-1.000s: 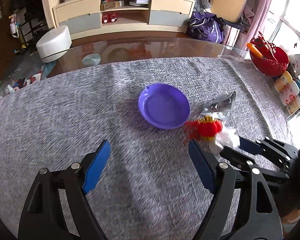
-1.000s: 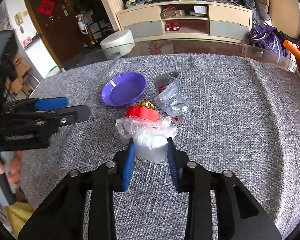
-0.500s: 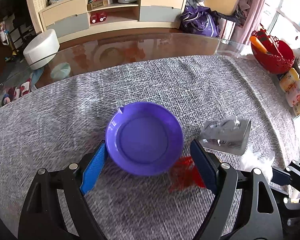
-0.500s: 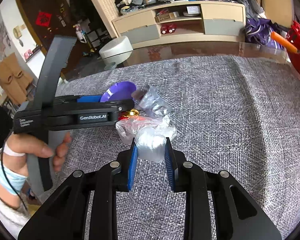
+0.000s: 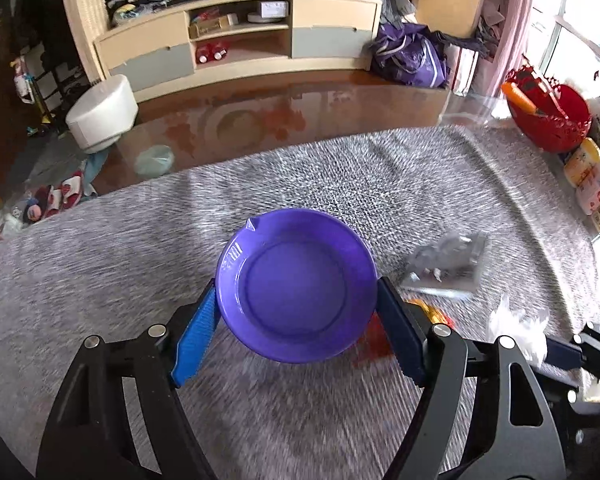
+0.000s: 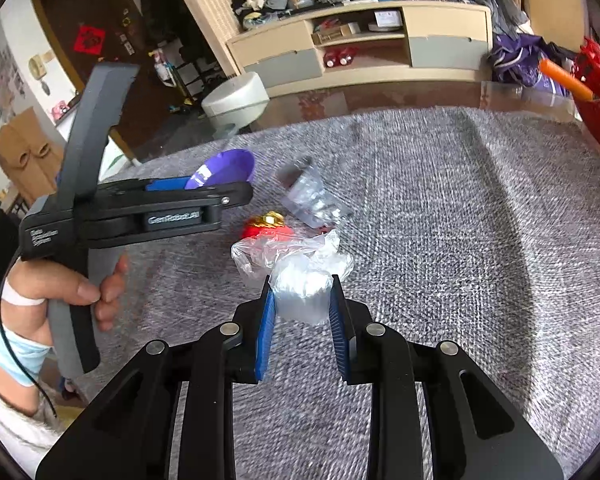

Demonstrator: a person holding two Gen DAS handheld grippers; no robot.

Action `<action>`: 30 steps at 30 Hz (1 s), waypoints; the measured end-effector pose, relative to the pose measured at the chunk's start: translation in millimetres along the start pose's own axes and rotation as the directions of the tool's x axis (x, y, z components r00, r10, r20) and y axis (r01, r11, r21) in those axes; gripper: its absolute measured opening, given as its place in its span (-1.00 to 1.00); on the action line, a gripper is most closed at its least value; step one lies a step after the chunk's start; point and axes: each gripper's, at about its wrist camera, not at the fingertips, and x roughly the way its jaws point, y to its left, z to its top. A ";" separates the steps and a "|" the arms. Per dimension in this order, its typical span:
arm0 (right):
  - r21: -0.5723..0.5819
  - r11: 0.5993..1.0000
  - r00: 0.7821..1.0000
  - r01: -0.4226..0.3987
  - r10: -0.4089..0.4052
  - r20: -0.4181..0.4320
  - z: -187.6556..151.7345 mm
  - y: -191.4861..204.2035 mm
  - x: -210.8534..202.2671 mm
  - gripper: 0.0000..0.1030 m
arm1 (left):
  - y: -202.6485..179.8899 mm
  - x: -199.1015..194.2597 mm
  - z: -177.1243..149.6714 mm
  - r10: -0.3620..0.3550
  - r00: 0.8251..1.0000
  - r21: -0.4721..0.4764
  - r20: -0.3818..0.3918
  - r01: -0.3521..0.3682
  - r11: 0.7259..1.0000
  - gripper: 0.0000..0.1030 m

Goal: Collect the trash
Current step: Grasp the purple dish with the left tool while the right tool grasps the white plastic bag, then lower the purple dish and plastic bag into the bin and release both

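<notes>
The left gripper point(image 5: 296, 316) has its jaws closed on the purple dish point(image 5: 296, 284), lifted above the grey-covered bench point(image 5: 100, 264). The right gripper point(image 6: 302, 306) pinches a crumpled clear plastic bag point(image 6: 300, 276) near the bench's middle, beside a red ornament point(image 6: 266, 226) and foil wrapper point(image 6: 312, 200).

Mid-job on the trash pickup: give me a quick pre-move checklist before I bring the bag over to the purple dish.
1. Right gripper has the clear plastic bag between its pads: ok.
2. Left gripper straddles the purple dish, pads at both rims: ok.
3. Dish actually clamped or lifted: cannot tell, the frame is blurred.
4. Dish interior free for trash: ok, nothing lies in it.
5. Red and gold ornament lies tight against the bag, may drag along: not ok.
6. Silver foil wrapper waits on the grey cloth, apart from both grippers: ok.
</notes>
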 end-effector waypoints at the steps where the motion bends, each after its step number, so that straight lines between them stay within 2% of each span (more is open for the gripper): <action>1: -0.003 1.000 1.000 -0.001 0.001 0.006 -1.0 2.3 -5.1 -0.48 | -0.7 -10.8 -2.7 0.004 1.000 0.001 0.010 -0.004 1.000 0.41; 7: -0.028 1.000 0.999 0.014 -0.013 0.036 -14.8 19.7 -47.2 -0.48 | -7.7 -76.7 -27.2 -0.002 0.998 0.001 0.064 0.002 1.000 0.41; 11: -0.049 0.998 0.998 0.032 -0.030 0.056 -30.4 32.1 -78.4 -0.48 | -19.6 -128.4 -59.7 -0.008 0.995 0.005 0.101 0.008 1.000 0.41; 18: -0.076 0.996 0.997 0.040 -0.034 0.072 -63.4 52.3 -119.4 -0.48 | -35.6 -188.8 -115.3 -0.028 0.990 0.001 0.139 0.028 1.000 0.41; 25: -0.087 0.996 0.999 0.037 -0.033 0.038 -105.7 63.2 -139.4 -0.48 | -52.2 -216.8 -175.7 -0.055 0.989 -0.012 0.137 0.057 0.998 0.42; 30: -0.079 0.996 0.999 0.032 -0.033 -0.012 -144.0 62.7 -135.6 -0.48 | -57.5 -211.7 -229.9 -0.084 0.993 -0.050 0.080 0.088 0.995 0.42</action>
